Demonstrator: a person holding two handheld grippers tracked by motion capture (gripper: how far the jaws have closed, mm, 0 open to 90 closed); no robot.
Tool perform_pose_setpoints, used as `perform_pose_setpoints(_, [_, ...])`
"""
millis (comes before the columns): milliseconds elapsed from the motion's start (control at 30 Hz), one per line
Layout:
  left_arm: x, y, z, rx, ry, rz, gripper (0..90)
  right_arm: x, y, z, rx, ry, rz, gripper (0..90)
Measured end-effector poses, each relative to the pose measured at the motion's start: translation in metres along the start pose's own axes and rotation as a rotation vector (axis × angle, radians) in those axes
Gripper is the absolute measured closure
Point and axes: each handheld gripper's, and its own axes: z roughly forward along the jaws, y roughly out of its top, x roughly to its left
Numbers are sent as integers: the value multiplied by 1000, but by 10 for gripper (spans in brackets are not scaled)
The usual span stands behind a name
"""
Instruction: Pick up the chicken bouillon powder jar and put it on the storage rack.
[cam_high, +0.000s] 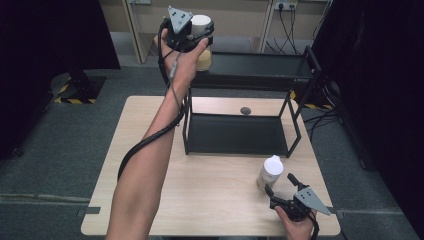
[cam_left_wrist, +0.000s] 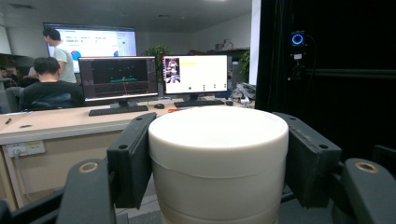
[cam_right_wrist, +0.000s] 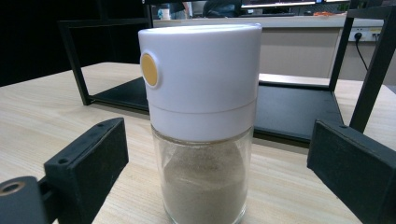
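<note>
My left gripper (cam_high: 196, 31) is raised over the left end of the black rack's top shelf (cam_high: 260, 65), shut on the white cap of a jar (cam_high: 204, 60) with pale yellow contents. In the left gripper view the cap (cam_left_wrist: 218, 154) sits tight between both pads (cam_left_wrist: 133, 158). A second jar (cam_high: 270, 171) with a white cap stands upright on the table at the front right. In the right gripper view this jar (cam_right_wrist: 201, 79) has an orange button and brownish powder in its glass body. My right gripper (cam_high: 279, 183) is open, one jaw on each side of it, not touching.
The black two-tier rack stands at the back middle of the wooden table (cam_high: 200, 195); its lower shelf (cam_high: 235, 134) is bare. A small grey round thing (cam_high: 245, 110) lies on the table behind it. Desks, monitors (cam_left_wrist: 119, 78) and people show beyond.
</note>
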Motion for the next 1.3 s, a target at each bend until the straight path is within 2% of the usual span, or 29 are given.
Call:
perform_pose_setpoints(67, [1, 0, 1, 4, 0, 5, 331, 0, 0, 0, -2, 0, 3, 55])
perform_pose_setpoints(300, [4, -3, 5, 11, 3, -13, 331, 0, 0, 0, -2, 0, 0, 55])
perform_pose_setpoints(567, [5, -7, 7, 15, -15, 2, 330, 0, 0, 0, -1, 1, 0, 55])
perform_pose_setpoints(700, [4, -10, 9, 11, -4, 9, 329, 0, -1, 0, -3, 1, -1, 55])
perform_pose_setpoints(833, [5, -15, 10, -6, -12, 10, 325, 0, 0, 0, 1, 3, -2, 55])
perform_pose_setpoints(867, [6, -15, 10, -4, -19, -5, 310, 0, 0, 0, 1, 3, -3, 55])
perform_pose_setpoints(900, [6, -15, 10, -2, -16, -13, 251, 0, 0, 0, -1, 3, -5, 55])
perform_pose_setpoints(1000, [3, -17, 6, -4, -2, -11, 160, 0, 0, 0, -1, 3, -6, 55])
perform_pose_setpoints(1300, [-1, -31, -15, -55, -7, -12, 128, 0, 1, 1, 4, 3, -8, 55])
